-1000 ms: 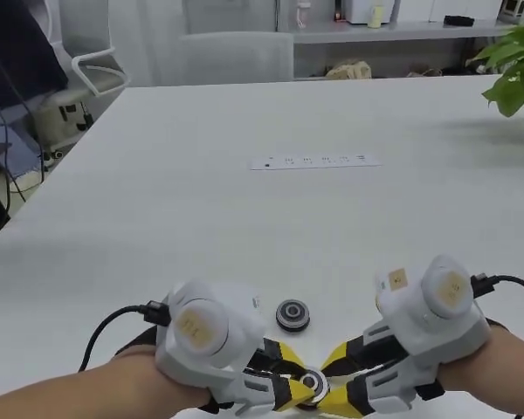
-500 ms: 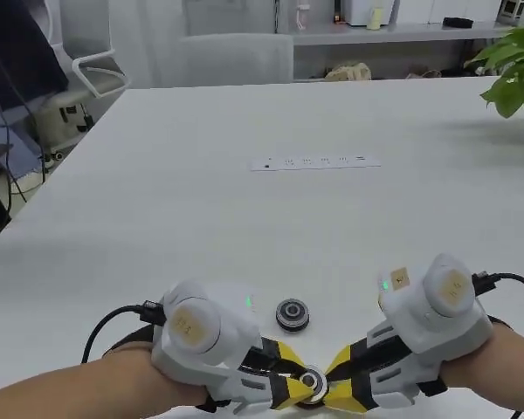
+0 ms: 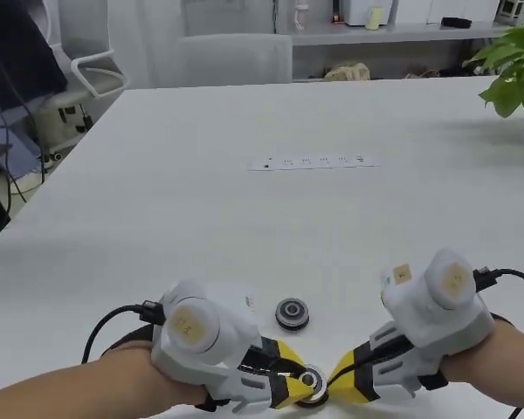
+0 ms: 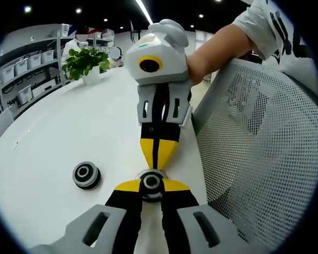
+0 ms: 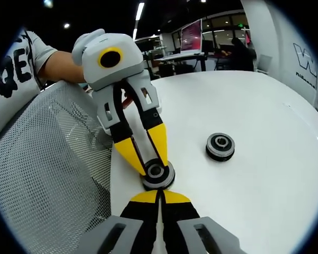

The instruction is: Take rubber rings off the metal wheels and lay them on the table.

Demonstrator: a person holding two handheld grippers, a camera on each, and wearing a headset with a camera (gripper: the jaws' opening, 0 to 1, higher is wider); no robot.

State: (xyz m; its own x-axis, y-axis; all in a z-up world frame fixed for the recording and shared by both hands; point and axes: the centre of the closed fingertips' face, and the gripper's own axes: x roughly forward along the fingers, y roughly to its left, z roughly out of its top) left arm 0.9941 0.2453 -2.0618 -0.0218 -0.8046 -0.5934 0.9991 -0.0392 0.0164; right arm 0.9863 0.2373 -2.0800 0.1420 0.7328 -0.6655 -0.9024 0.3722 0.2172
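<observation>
Just nearer the person than the loose wheel (image 3: 293, 313), the left gripper (image 4: 151, 186) clamps the held wheel (image 3: 312, 381). The right gripper (image 5: 159, 194), jaws together, meets its rubber ring (image 5: 169, 178). Steady the hub and peel gradually.

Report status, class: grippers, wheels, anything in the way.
Left gripper shut on wheel. Right gripper shut, tips at its rim. Second wheel, ring on, apart on table. Nothing blocking.

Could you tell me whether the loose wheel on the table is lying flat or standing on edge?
Lying flat: the loose wheel rests on the table, hub face up.
</observation>
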